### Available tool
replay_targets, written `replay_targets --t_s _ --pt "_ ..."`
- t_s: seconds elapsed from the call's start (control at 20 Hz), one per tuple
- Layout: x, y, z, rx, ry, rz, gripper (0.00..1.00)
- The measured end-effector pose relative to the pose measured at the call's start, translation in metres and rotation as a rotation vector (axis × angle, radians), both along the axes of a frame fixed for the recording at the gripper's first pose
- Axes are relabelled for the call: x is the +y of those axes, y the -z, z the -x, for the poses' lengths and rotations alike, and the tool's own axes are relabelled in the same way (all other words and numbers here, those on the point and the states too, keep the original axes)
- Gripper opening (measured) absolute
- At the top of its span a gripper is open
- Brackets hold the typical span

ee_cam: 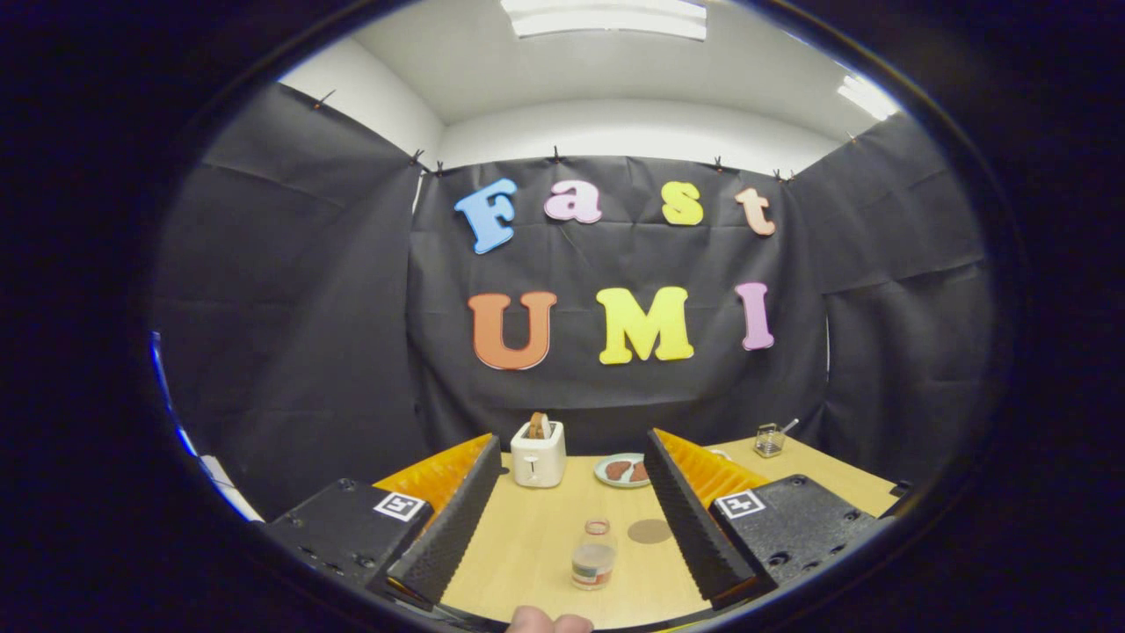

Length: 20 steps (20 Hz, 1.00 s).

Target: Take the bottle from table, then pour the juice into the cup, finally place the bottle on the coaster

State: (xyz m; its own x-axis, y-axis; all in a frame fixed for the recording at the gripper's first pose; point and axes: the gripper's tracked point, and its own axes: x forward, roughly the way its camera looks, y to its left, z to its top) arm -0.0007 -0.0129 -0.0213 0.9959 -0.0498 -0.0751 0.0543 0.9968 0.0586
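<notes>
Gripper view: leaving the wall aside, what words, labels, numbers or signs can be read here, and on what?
Nothing is readable.
On the small clear plastic bottle, between the open gripper's fingers: a coloured label band, too blurred to read.
On the gripper, two black-and-white square markers: coded patterns, no words.
On the white toaster: no text visible.

Uncapped bottle (pixel 594 553) upright beside coaster (pixel 649 531)

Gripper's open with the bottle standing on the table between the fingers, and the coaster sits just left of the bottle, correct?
Not quite: in the gripper view the coaster lies just right of the bottle, not left. The rest holds: the gripper is open and the bottle stands upright on the table between the fingers.
</notes>
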Motion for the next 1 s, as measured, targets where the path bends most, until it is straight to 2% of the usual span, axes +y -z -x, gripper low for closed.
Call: replay_targets --t_s 0.2,0.55,0.75,0.85,1.0 --pt "0.006 0.022 0.007 -0.015 -0.044 -0.042 1.00" --pt "0.007 0.090 0.022 0.019 -0.073 0.030 1.00" --pt "0.004 0.117 0.024 -0.006 -0.080 0.001 1.00" --pt "0.001 0.140 0.022 -0.027 -0.088 -0.011 1.00" --pt "-0.004 0.185 0.014 0.016 -0.088 0.011 1.00"
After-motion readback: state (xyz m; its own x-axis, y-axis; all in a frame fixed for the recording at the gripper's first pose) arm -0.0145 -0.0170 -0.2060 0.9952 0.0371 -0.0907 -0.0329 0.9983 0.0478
